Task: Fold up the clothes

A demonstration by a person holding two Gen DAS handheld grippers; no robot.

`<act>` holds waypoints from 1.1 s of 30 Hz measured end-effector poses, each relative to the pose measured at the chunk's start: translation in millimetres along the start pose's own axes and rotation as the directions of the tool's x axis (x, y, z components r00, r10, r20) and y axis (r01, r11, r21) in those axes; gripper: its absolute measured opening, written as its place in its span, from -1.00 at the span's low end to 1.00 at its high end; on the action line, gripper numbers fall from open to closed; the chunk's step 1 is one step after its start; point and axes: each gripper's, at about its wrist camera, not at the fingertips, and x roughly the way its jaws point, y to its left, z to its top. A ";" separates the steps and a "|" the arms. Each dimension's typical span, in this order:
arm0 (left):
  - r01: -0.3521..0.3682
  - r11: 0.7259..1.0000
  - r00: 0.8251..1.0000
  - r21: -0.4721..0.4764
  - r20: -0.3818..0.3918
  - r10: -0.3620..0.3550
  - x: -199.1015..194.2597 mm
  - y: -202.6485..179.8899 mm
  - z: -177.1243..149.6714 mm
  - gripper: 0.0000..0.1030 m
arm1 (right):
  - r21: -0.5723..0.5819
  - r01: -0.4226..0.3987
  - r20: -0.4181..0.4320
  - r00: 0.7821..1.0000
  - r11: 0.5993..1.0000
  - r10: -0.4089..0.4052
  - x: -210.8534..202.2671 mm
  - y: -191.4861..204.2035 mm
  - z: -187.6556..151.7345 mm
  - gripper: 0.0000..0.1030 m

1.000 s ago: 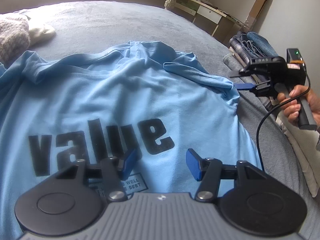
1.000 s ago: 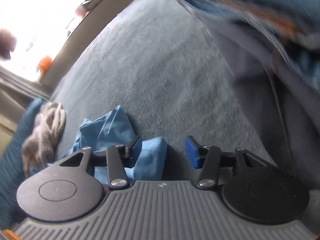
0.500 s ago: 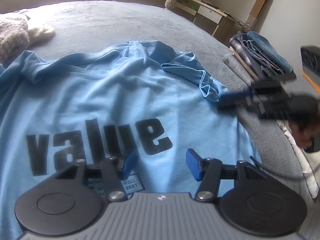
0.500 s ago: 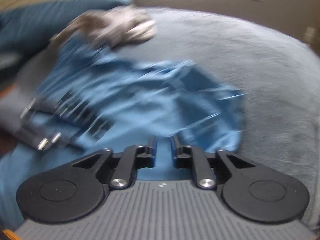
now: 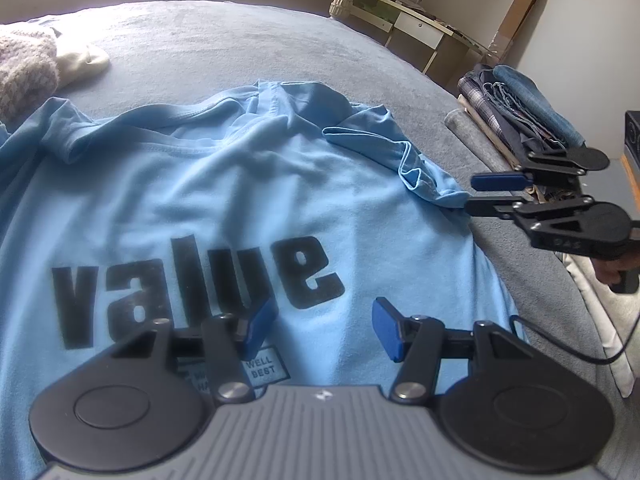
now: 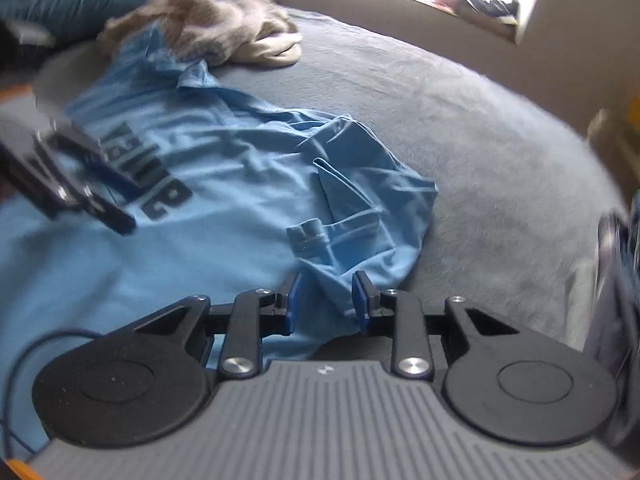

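We cannot see the bottom of the blue shirt (image 5: 224,184), because the left gripper (image 5: 324,328) covers it and the picture's edge cuts it off. In the right wrist view, the left gripper (image 6: 116,200) is a blurry dark shape, and the folded clothes (image 6: 616,280) at the right edge are smeared. The hand (image 5: 616,272) holding the right gripper (image 5: 476,196) is mostly cut off.
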 end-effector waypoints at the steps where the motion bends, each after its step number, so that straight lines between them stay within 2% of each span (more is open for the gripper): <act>1: -0.001 1.000 1.000 0.001 -0.001 0.001 -0.3 -0.3 -0.1 0.09 | -0.045 0.005 -0.003 1.000 0.999 -0.006 4.2 3.0 0.9 -0.49; 6: -0.010 1.000 1.000 0.004 -0.006 0.010 -0.6 -2.6 -0.6 0.09 | -0.232 0.024 -0.026 0.999 0.972 -0.030 28.5 18.6 3.1 -0.49; 11: -0.014 1.000 1.000 0.007 -0.009 0.014 1.0 -5.0 -0.5 0.09 | -0.300 0.010 -0.020 1.000 0.954 -0.017 44.3 30.9 13.6 -0.50; 13: -0.012 1.000 1.000 0.007 -0.009 0.012 1.1 -5.7 -0.5 0.09 | -0.302 0.014 -0.045 0.999 0.953 -0.029 51.1 32.6 13.8 -0.59; 14: -0.011 1.000 1.000 0.007 -0.009 0.011 1.1 -5.9 -0.7 0.09 | -0.281 0.022 -0.040 0.999 0.959 -0.035 50.5 30.5 13.1 -0.85; 15: -0.009 1.000 1.000 0.008 -0.009 0.009 1.1 -6.1 -0.9 0.09 | -0.213 0.032 -0.015 0.999 0.977 -0.036 43.6 22.6 13.2 -0.93; 17: -0.006 1.000 1.000 0.007 -0.009 0.006 0.9 -5.8 -1.3 0.09 | -0.063 0.048 0.036 0.998 0.997 -0.046 28.8 5.8 13.2 -0.93; 18: -0.004 1.000 1.000 0.006 -0.009 0.004 0.7 -5.4 -1.3 0.09 | 0.079 0.061 0.080 0.995 0.995 -0.067 15.1 -10.4 10.6 -0.93; 19: -0.001 1.000 1.000 0.004 -0.008 0.001 0.6 -5.0 -1.3 0.09 | 0.243 0.081 0.116 0.987 0.967 -0.111 1.3 -28.3 2.5 -0.93; 20: 0.001 1.000 1.000 0.001 -0.008 -0.001 0.5 -4.7 -1.2 0.09 | 0.403 0.089 0.143 0.977 0.911 -0.159 -12.2 -46.3 -6.6 -0.93; 21: 0.003 1.000 1.000 0.000 -0.008 -0.003 0.3 -4.2 -1.1 0.09 | 0.571 0.077 0.157 0.967 0.817 -0.201 -23.1 -64.8 -23.4 -0.93; 23: 0.007 1.000 1.000 -0.003 -0.009 -0.007 0.8 -3.3 -1.2 0.09 | 0.817 0.028 0.151 0.953 0.576 -0.261 -33.9 -91.9 -65.4 -0.93; 25: 0.009 1.000 1.000 -0.006 -0.009 -0.009 1.6 -2.9 -0.9 0.09 | 0.929 -0.022 0.133 0.951 0.368 -0.280 -32.5 -102.2 -101.7 -0.93; 28: 0.008 1.000 1.000 -0.002 -0.008 -0.008 1.4 -3.0 -1.1 0.09 | 0.984 -0.076 0.117 0.959 0.163 -0.258 -20.5 -103.1 -133.2 -0.93; 31: 0.010 1.000 1.000 -0.007 -0.009 -0.010 0.6 -3.0 -1.2 0.09 | 0.996 -0.070 0.081 0.968 0.055 -0.236 -12.9 -103.0 -146.9 -0.89; 32: 0.010 1.000 1.000 -0.007 -0.008 -0.010 0.4 -3.1 -1.4 0.09 | 0.997 -0.068 0.073 0.969 0.031 -0.236 -12.9 -103.4 -150.4 -0.89; 33: 0.010 1.000 1.000 -0.007 -0.008 -0.010 0.5 -2.9 -1.4 0.09 | 0.998 -0.056 0.062 0.966 0.032 -0.250 -15.9 -103.9 -151.4 -0.89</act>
